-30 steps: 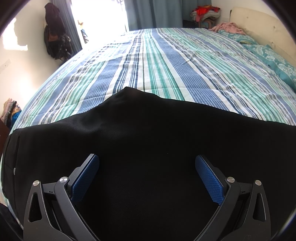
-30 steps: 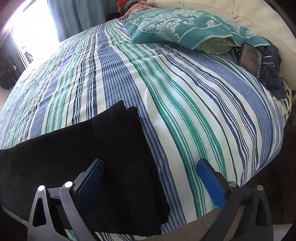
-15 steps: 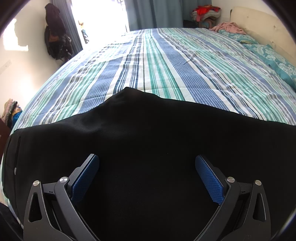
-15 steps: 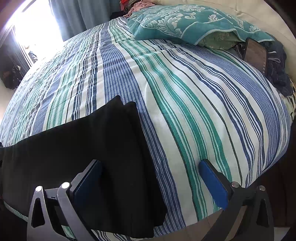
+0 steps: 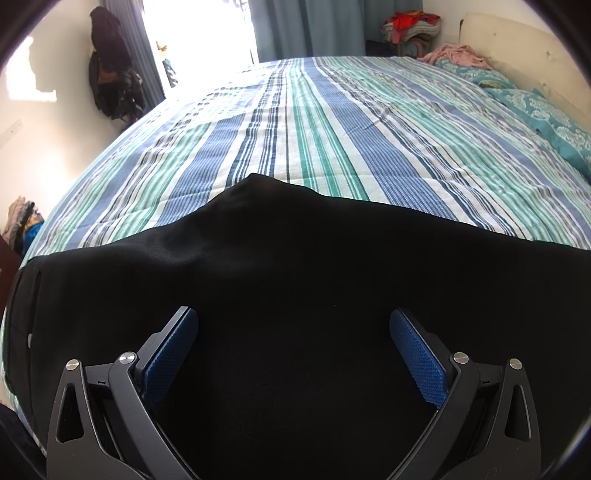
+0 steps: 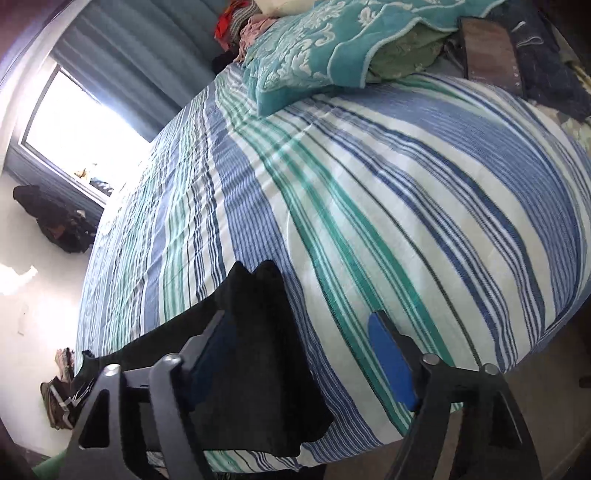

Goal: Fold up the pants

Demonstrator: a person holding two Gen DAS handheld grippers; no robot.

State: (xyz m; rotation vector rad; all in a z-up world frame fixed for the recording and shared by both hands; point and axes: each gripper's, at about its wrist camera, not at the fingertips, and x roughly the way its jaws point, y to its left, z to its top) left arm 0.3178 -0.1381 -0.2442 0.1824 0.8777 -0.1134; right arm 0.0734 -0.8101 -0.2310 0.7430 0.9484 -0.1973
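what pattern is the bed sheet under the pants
The bed sheet has blue, green and white stripes; clearest in the left wrist view.

No legible text anywhere.

Black pants (image 5: 295,295) run off the left wrist view at bottom and right — full length not visible. In the right wrist view the whole frame is motion-blurred; the pants' leg ends (image 6: 258,332) pass behind the right gripper (image 6: 299,347), whose closing left pad is dark and indistinct. Tablet (image 6: 491,51) screen unreadable. Clothes pile (image 5: 410,26) too small to sort. Window (image 5: 199,40) blown out — nothing readable beyond it.
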